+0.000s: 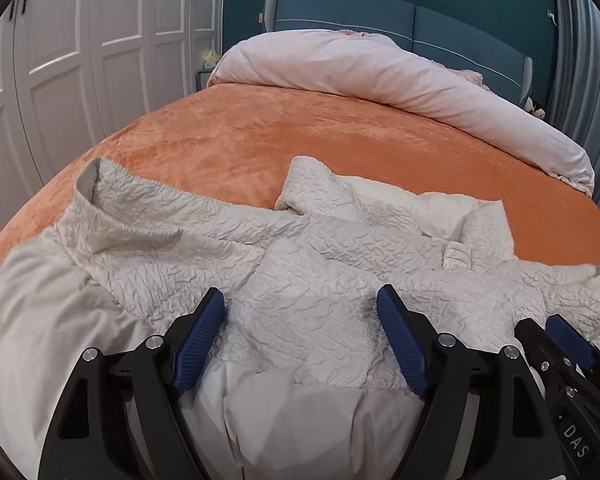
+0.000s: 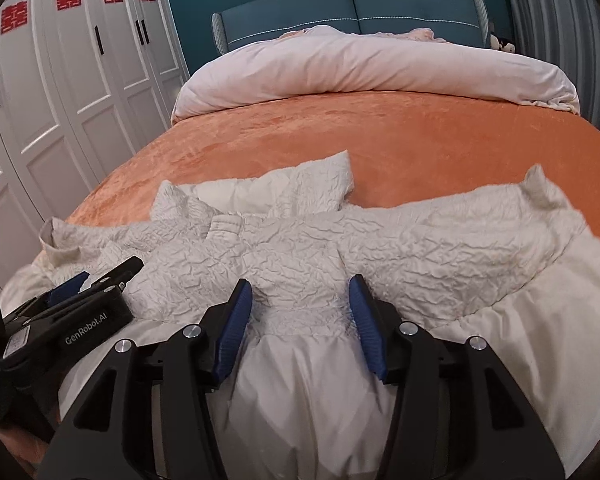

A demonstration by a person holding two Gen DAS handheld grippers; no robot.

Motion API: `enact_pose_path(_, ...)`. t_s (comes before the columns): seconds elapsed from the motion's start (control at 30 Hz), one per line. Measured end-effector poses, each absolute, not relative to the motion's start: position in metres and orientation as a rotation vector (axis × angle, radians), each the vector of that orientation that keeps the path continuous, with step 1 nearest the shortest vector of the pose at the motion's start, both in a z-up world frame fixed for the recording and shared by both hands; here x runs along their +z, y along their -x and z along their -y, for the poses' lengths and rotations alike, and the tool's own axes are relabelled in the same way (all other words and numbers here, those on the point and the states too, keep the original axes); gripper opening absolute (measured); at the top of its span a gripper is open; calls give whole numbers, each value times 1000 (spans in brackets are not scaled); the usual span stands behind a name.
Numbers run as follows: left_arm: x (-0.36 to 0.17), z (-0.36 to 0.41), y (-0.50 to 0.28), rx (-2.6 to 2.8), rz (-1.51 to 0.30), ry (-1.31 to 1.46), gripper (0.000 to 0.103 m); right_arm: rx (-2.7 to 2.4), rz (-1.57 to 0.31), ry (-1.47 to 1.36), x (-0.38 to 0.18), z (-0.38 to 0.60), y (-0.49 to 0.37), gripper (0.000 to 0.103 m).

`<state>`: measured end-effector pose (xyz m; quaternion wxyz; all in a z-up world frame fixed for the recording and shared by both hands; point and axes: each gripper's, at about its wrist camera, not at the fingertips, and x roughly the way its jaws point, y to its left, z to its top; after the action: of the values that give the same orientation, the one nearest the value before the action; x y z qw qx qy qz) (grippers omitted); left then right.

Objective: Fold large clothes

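Cream crinkled dress (image 1: 300, 248) spread across the near end of the orange bedspread (image 1: 300, 132), sleeves out to both sides, smooth skirt nearest the cameras. Left gripper (image 1: 302, 304) spread wide over the bodice, pinching nothing; right gripper (image 2: 300, 288) likewise spread, straddling the gathered waist, just beside the left.

Cream crinkled dress (image 1: 300, 264), orange bedspread (image 1: 300, 136), blue-padded tongs (image 1: 300, 300).

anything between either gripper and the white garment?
Nothing visible. The left gripper and right gripper are both open right over the white crinkled garment, which spreads on the orange bedspread with only bare fabric between the fingers.
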<state>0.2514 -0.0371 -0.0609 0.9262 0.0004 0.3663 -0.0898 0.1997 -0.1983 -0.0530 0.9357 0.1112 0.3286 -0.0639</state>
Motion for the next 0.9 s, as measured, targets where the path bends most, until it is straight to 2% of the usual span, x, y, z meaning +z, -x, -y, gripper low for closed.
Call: enact_pose_path(0.9, -80, 53, -253, -121, -725, -88, 78, -181, -673, -157, -73, 185, -210, 51)
